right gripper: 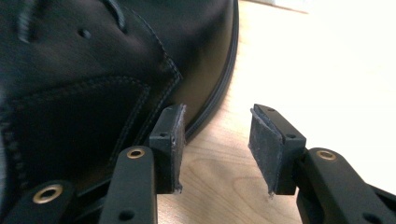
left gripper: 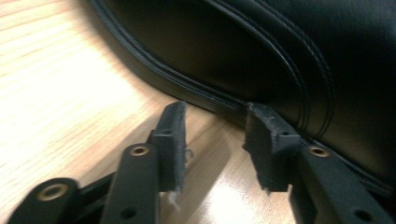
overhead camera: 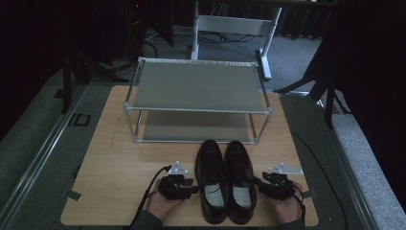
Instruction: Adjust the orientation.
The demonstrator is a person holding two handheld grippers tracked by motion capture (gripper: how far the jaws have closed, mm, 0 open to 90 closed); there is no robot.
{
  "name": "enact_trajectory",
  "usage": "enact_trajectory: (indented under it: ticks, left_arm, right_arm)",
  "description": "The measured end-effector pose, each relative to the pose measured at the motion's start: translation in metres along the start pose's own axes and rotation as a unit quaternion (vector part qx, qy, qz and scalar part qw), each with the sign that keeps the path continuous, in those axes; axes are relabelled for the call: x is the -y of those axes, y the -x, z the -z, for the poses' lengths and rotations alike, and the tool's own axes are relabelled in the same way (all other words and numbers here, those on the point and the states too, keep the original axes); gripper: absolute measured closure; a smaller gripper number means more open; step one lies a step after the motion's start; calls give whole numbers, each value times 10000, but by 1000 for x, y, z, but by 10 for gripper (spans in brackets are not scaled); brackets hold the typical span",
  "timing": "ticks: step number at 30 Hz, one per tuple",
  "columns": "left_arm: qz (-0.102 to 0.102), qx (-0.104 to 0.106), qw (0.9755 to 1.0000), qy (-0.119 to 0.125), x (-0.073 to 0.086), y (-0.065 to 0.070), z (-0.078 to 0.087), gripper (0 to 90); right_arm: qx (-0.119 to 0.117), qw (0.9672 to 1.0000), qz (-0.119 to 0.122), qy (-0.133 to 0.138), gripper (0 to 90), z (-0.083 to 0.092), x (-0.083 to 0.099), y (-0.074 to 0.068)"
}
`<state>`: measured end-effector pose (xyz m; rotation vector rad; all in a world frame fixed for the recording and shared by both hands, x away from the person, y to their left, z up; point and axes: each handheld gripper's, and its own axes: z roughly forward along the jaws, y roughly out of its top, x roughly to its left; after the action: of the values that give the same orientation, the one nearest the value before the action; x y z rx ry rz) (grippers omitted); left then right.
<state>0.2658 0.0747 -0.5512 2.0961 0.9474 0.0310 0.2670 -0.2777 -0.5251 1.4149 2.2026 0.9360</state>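
Shoes: pair side by side at lower centre of high view, toes toward rack (overhead camera: 196,86), on worktop (overhead camera: 115,163). Left shoe (overhead camera: 211,184), right shoe (overhead camera: 241,184).

Left claw (overhead camera: 195,188) at left flank of pair, right claw (overhead camera: 256,184) at right flank. Judged: flanking placement sets up grasp on both shoes for lift to rack.

Left claw (left gripper: 215,140): jaws partly apart, nothing between pads, tips near shoe sole edge. Right claw (right gripper: 217,149): same, gap holds bare wood.

Gripper views give pad gaps and shoe stitching; high view gives rack, both tiers bare.
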Motion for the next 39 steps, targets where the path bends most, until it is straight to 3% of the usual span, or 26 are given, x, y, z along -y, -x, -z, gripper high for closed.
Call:
enact_trajectory:
  ticks: [3, 5, 9, 18, 22, 26, 31, 33, 36, 39]
  left_arm:
    - [-30, 56, 10000, -10, -1, 0, 0, 620]
    - [-64, 76, 9999, -13, -2, 0, 0, 643]
    - [-99, 108, 9999, 7, -2, 1, 0, 672]
    - [-123, 126, 9998, 71, 0, 5, -1, 736]
    - [-271, 34, 9996, -16, -1, 6, 1, 680]
    - [-421, 22, 9989, -183, 4, 12, 4, 619]
    - [-631, 40, 9976, -290, 9, 21, 4, 668]
    - [-601, 83, 9977, -297, 8, 20, 3, 681]
    - [-589, 123, 9978, -276, 8, 22, 3, 719]
    - [-582, 216, 9977, -254, 9, 26, 1, 735]
  right_arm:
    - [86, 9999, 26, -84, 565, -2, 1, -2]
    - [-127, 9999, -78, -77, 627, -3, 1, 0]
    - [-350, 9989, -305, 24, 644, -8, -2, 6]
    - [-342, 9993, -153, -21, 681, -15, -14, 9]
    - [-247, 9996, -160, -48, 590, -12, -11, 10]
    - [-143, 9996, -209, -108, 579, -4, -1, 14]
    - [-220, 9990, -292, -246, 583, 2, 13, 12]
    - [-303, 9988, -229, -300, 587, 0, 15, 6]
    - [-376, 9985, -139, -384, 663, -4, 13, 1]
    - [-558, 9971, -323, -400, 690, -6, 12, 7]
